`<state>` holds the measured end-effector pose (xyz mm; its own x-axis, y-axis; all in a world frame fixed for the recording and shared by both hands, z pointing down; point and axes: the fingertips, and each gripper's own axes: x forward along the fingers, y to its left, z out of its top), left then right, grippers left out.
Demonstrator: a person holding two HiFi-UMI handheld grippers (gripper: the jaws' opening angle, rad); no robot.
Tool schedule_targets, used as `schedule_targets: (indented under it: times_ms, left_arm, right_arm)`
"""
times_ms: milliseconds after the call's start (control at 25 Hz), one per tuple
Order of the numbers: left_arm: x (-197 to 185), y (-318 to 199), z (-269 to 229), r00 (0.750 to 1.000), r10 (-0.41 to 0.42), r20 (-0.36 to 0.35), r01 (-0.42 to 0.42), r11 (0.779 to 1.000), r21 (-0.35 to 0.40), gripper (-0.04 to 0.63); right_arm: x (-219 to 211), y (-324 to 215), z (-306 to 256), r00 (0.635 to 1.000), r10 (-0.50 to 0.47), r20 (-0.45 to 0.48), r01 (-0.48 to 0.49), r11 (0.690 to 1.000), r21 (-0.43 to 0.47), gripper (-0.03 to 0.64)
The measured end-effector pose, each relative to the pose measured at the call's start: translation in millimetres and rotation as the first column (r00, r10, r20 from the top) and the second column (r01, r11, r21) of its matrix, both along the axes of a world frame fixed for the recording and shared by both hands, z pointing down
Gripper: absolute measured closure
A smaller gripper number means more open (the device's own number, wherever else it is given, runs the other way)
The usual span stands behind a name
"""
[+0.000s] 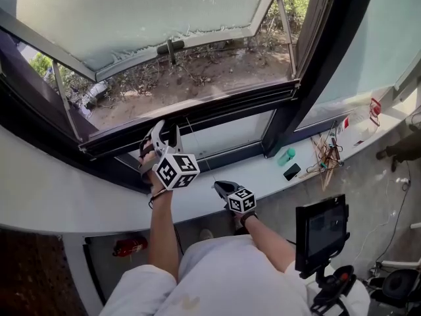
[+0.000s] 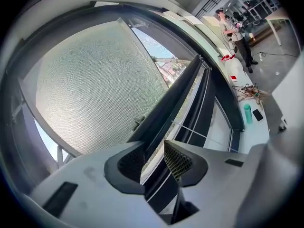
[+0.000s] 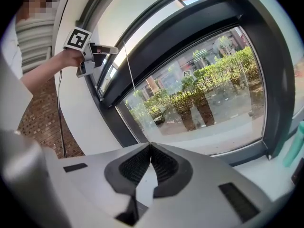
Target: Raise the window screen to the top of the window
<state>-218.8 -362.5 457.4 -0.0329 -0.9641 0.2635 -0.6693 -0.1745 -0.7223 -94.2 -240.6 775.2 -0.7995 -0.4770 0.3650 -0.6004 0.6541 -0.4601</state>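
**Left tongs at the screen rail, lift not yet begun**

I have the left gripper (image 1: pixel 164 131) up at the dark screen rail (image 1: pixel 223 110). The rail lies along the bottom of the open upper section, so I judge the screen to be fully down. In the left gripper view the jaws stand moderately apart and the screen rail runs up between the two pads (image 2: pixel 178 160). I see no firm pinch and cannot confirm contact. The right gripper (image 1: pixel 217 185) hangs lower, above the white sill (image 1: pixel 79 196), jaws pressed together on nothing.

Method notes:
- Close squarely on the screen rail first, pads flat across it.
- Lift straight up. The grip sits a little left of the middle, so one end may lag and skew.
- I would bring the right gripper up to hold further right for an even pull.
- Keep clear of the thin cord (image 1: pixel 193 140) just beside the left gripper.

Count:
- grippers: 2
- screen rail: 1
- thin cord: 1
- pane (image 1: pixel 131 18) swung outward: 1
- on the sill: teal bottle (image 1: pixel 286 157) 1, dark phone (image 1: pixel 291 171) 1, tangle of wires (image 1: pixel 327 157) 1
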Motion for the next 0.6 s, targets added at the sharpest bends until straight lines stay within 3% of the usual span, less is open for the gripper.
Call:
schedule_targets:
  times_ms: [600]
  left_arm:
    - [-0.7, 0.6, -8.4, 0.997, -0.006, -0.078, 0.010, 0.999, 0.052, 0.497]
  right_arm:
    - [4.3, -3.7, -3.0, 1.000, 0.012, 0.011, -0.012, 1.000, 0.005, 0.614]
